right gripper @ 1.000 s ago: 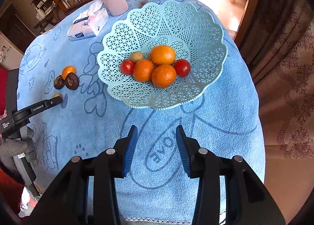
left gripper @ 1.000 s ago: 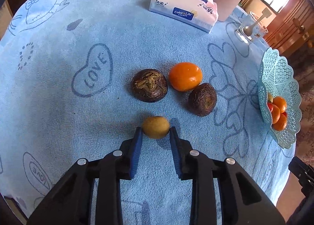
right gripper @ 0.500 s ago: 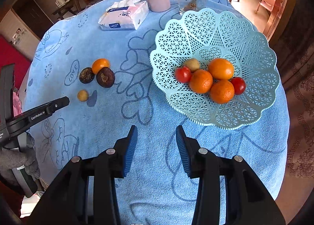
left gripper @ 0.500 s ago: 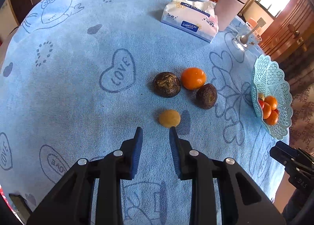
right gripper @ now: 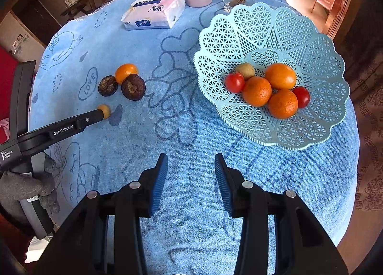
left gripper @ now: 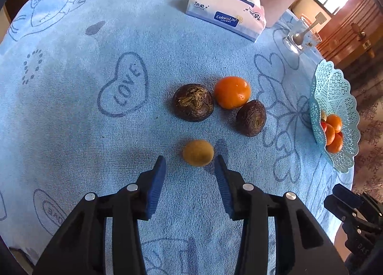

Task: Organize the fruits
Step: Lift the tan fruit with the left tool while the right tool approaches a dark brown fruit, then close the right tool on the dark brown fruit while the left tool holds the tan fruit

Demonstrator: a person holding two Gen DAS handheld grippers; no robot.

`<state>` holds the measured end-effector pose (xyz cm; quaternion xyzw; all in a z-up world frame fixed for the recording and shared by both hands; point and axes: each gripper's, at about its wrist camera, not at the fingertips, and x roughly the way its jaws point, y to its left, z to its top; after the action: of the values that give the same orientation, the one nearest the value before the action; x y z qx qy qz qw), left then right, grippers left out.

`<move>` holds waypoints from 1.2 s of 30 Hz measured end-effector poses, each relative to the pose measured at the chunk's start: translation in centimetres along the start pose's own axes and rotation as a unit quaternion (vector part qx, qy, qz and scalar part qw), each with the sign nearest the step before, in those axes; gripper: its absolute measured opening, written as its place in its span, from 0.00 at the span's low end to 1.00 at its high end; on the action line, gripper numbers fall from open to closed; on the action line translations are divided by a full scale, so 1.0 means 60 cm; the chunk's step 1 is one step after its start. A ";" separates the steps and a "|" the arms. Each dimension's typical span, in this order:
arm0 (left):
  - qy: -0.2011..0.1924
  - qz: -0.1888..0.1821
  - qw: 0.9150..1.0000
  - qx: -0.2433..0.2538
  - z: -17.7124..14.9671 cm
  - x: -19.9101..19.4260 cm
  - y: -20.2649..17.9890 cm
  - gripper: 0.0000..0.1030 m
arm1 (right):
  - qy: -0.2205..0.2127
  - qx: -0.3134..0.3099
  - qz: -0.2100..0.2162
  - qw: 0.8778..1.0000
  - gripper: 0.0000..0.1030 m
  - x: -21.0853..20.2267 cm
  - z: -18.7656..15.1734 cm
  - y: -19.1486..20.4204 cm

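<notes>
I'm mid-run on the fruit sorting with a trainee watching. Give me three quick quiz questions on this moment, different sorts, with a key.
1. True or false: the left gripper has closed on the small yellow fruit.
2. How many fruits lie on the blue cloth outside the basket?
3. What is between the right gripper fingers? A) an orange B) a tomato C) nothing

Key:
1. False; the jaws are open, and the fruit sits just ahead of the tips.
2. Four: the yellow fruit, an orange and two dark brown fruits.
3. C
</notes>
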<state>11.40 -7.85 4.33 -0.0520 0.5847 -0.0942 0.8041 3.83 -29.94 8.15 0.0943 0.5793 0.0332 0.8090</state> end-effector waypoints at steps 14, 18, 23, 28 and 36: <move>0.006 -0.019 1.000 0.015 0.005 0.004 0.005 0.28 | 0.003 -0.008 0.006 1.000 0.41 0.021 0.022 0.024; 0.001 -0.016 1.000 -0.003 -0.006 -0.014 0.029 0.28 | 0.002 -0.029 0.016 0.999 0.41 0.037 0.044 0.054; -0.006 -0.011 1.000 -0.019 -0.024 -0.038 0.052 0.28 | 0.005 -0.043 0.030 0.999 0.50 0.068 0.078 0.085; -0.009 -0.007 0.999 -0.033 -0.047 -0.062 0.069 0.28 | 0.002 -0.065 0.031 0.997 0.50 0.096 0.117 0.115; -0.006 0.000 0.999 -0.048 -0.071 -0.071 0.088 0.28 | 0.007 -0.091 0.024 0.996 0.50 0.141 0.161 0.147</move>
<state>6.58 -1.67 5.95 -0.0916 0.5838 -0.0657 0.8040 16.17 -21.04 4.95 0.0337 0.5768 0.1054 0.8093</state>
